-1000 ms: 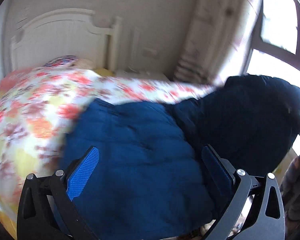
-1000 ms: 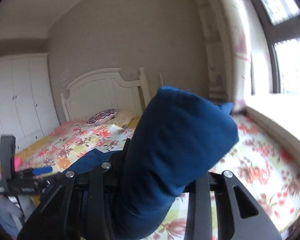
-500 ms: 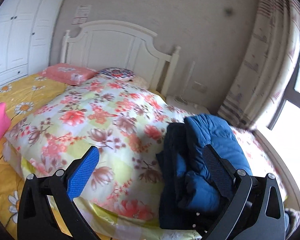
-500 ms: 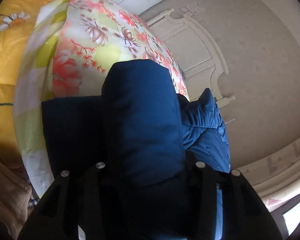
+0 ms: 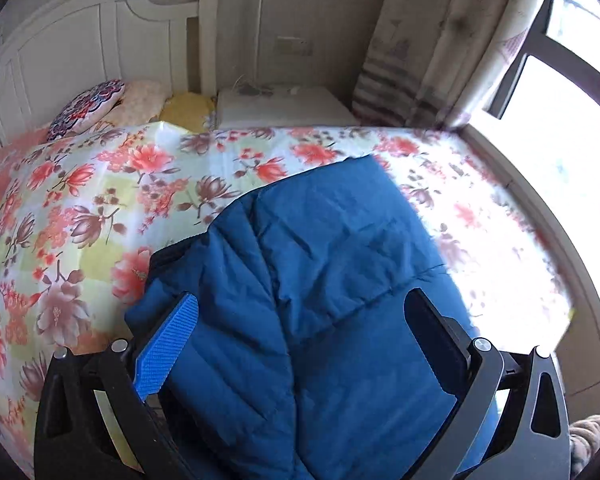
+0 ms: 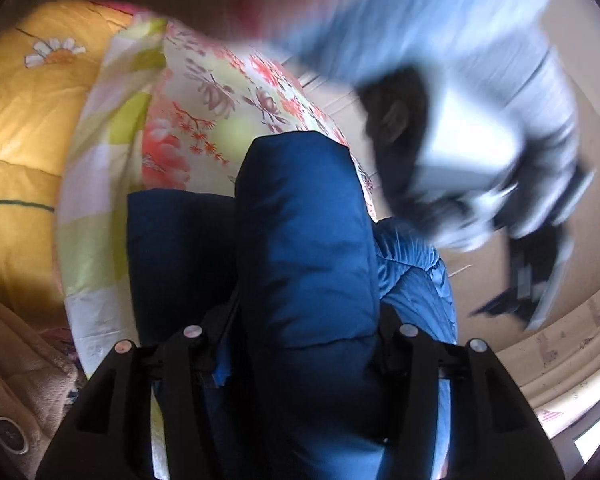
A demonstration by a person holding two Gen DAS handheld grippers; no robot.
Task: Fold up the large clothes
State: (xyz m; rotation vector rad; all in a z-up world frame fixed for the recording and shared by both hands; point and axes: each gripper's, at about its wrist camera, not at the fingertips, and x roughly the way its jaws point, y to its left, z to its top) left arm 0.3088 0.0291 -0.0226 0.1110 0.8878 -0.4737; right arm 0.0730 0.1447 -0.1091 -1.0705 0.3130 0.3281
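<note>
A blue quilted jacket [image 5: 332,272] lies folded on the floral quilt [image 5: 100,208] of a bed. My left gripper [image 5: 300,320] hovers just over it, open wide, its blue pad [image 5: 166,344] and dark pad [image 5: 436,340] on either side of the fabric without pinching it. In the right wrist view a thick fold of the jacket [image 6: 304,220] fills the gap of my right gripper [image 6: 304,312]. Its jaws are opening, its pads are hidden by the cloth, and the fold is still squeezed between them. A blurred light sleeve [image 6: 480,100] with the other gripper crosses the upper right.
A white headboard [image 5: 100,40] and pillows [image 5: 88,108] stand at the far end, a white nightstand [image 5: 284,104] beside them. A curtain [image 5: 440,40] and a window [image 5: 560,100] are on the right. A yellow sheet [image 6: 24,120] and beige fleece [image 6: 16,380] lie at the left.
The left gripper swung from beside the jacket to right above it, still open. The right gripper tipped down with the fold in it, and its fingers spread slightly.
</note>
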